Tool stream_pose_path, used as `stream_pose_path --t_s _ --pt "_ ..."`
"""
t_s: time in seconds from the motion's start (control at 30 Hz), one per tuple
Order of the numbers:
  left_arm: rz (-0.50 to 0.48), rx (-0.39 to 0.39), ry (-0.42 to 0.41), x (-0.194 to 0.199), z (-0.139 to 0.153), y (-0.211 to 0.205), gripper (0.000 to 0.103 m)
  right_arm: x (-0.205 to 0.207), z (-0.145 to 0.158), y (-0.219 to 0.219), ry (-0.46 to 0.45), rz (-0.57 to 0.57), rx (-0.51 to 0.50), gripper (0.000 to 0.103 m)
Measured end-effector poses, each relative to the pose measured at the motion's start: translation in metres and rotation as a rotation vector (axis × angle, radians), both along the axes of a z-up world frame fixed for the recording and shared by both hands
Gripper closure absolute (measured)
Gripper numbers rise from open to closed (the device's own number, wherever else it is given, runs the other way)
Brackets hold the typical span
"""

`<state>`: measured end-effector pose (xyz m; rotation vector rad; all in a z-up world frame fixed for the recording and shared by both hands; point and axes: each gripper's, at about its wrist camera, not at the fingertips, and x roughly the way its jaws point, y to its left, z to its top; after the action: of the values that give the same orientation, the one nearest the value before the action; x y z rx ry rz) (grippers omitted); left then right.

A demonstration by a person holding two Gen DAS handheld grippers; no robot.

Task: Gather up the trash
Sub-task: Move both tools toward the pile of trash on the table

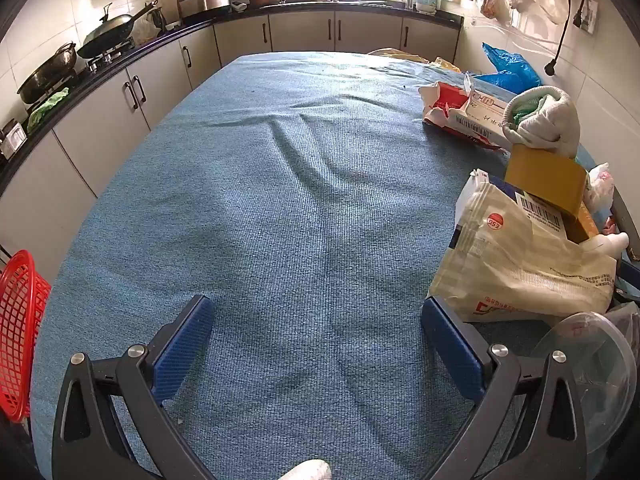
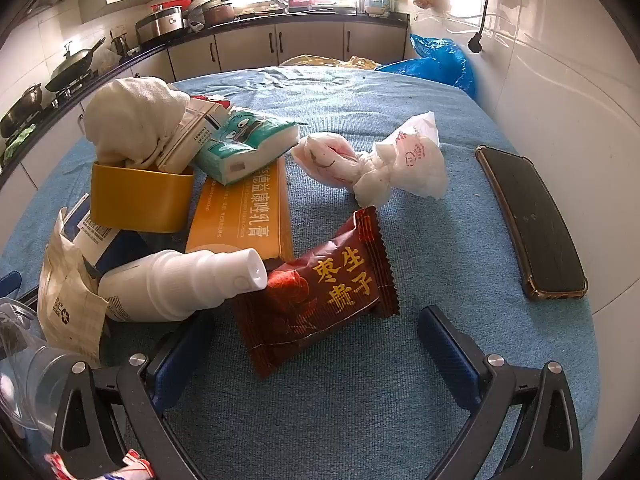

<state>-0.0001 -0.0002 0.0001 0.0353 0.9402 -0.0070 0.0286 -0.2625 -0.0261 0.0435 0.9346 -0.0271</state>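
Right wrist view: the right claw point(image 2: 316, 338) gapes fully wide, gripping nothing, its blue ribbed pads flanking a crinkled dark-red foil snack wrapper point(image 2: 320, 288) on the blue woven-cloth counter point(image 2: 400, 400). A white plastic spray bottle point(image 2: 180, 286) lies across the left pad. Beyond sit a knotted white plastic bag point(image 2: 384, 164) and a black phone point(image 2: 532, 220). The left claw point(image 1: 316, 344) is equally wide and empty beside a beige crumpled pouch point(image 1: 520, 264); a red mesh basket point(image 1: 20, 332) stands left.

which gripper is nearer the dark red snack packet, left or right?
Right. The right gripper stands open with the dark red snack packet lying just ahead, partly between its fingers. The left gripper is open over bare blue cloth; the packet is not in its view.
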Motion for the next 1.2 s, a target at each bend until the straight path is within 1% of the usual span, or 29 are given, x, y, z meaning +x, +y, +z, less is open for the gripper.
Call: stream_pose_path --t_s 0.27,0.4,0.5,0.53,0.6,0.63,0.7,0.8,0.87,0.97,1.0,1.1,1.13,1.2 --pt "0.000 -0.005 0.003 0.000 0.000 0.000 0.000 0.001 0.000 0.000 0.014 0.005 -0.006 0.000" --pt "0.000 -0.005 0.009 0.001 0.000 0.000 0.000 0.010 0.002 -0.001 0.103 0.029 0.004 0.000" --pt "-0.011 -0.006 0.037 0.004 0.001 0.000 0.000 0.017 0.004 -0.004 0.175 0.049 0.009 0.000" --pt "-0.019 -0.006 0.049 0.005 0.001 0.000 0.000 0.023 0.005 -0.005 0.185 0.054 0.011 0.000" --pt "-0.036 -0.006 0.082 0.007 0.001 0.001 0.000 0.017 0.006 -0.006 0.199 0.066 0.014 0.000" --pt "-0.051 -0.002 0.109 0.013 -0.002 -0.003 0.000 0.012 0.005 -0.005 0.200 0.068 0.014 0.000" --pt "-0.061 -0.001 0.138 0.015 -0.003 -0.003 0.000 -0.001 0.002 -0.004 0.195 0.063 0.023 0.000" --pt "-0.057 0.000 0.161 0.016 -0.005 -0.005 0.000 -0.017 0.001 -0.005 0.222 0.057 0.030 0.000" --pt "-0.050 0.000 0.169 0.017 -0.006 -0.006 0.000 -0.026 -0.002 -0.003 0.241 0.050 0.004 0.000" --pt "-0.035 0.001 0.183 0.019 -0.008 -0.008 0.000 -0.045 -0.006 -0.002 0.240 0.025 0.006 0.000" --pt "-0.031 0.002 0.184 0.016 0.001 -0.004 0.000 -0.050 -0.007 -0.002 0.239 0.015 0.008 0.000" --pt "-0.033 0.003 0.215 0.021 0.001 -0.002 0.000 -0.058 -0.011 -0.001 0.246 -0.009 0.009 0.000" --pt "-0.034 0.003 0.228 0.021 0.001 -0.002 0.000 -0.063 -0.004 -0.003 0.251 -0.012 0.010 0.000" --pt "-0.041 0.002 0.252 0.021 0.000 -0.002 0.000 -0.059 -0.004 -0.001 0.267 -0.017 0.009 0.000"
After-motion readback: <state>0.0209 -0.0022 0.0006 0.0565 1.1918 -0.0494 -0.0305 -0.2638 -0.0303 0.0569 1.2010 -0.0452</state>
